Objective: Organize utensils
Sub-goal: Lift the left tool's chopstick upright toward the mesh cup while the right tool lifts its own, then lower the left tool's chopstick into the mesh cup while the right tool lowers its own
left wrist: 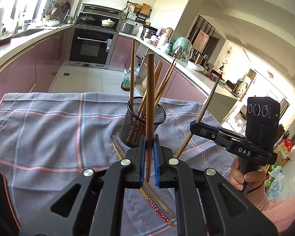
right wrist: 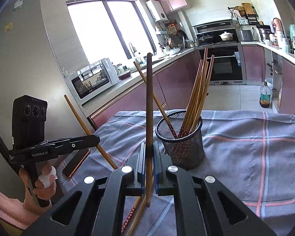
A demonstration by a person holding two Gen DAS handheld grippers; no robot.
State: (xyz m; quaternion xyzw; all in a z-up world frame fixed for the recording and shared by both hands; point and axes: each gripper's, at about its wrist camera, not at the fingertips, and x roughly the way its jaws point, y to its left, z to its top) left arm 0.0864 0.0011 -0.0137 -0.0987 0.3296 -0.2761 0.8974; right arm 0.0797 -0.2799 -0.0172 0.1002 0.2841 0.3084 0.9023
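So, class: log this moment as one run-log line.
left gripper: shut on chopstick | right gripper: shut on dark chopstick | mesh holder: partly filled | loose chopsticks: on cloth

A checked cloth (left wrist: 49, 122) covered the table; a phone (right wrist: 76, 163) lay on it (near the edge), an oven (left wrist: 90, 47) and a microwave (right wrist: 92, 80) stood behind

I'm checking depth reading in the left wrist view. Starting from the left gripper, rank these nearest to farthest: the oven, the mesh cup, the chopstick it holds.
1. The chopstick, clamped upright in the left gripper.
2. The mesh cup, just beyond on the checked cloth, slightly left.
3. The oven, across the kitchen floor, upper left.
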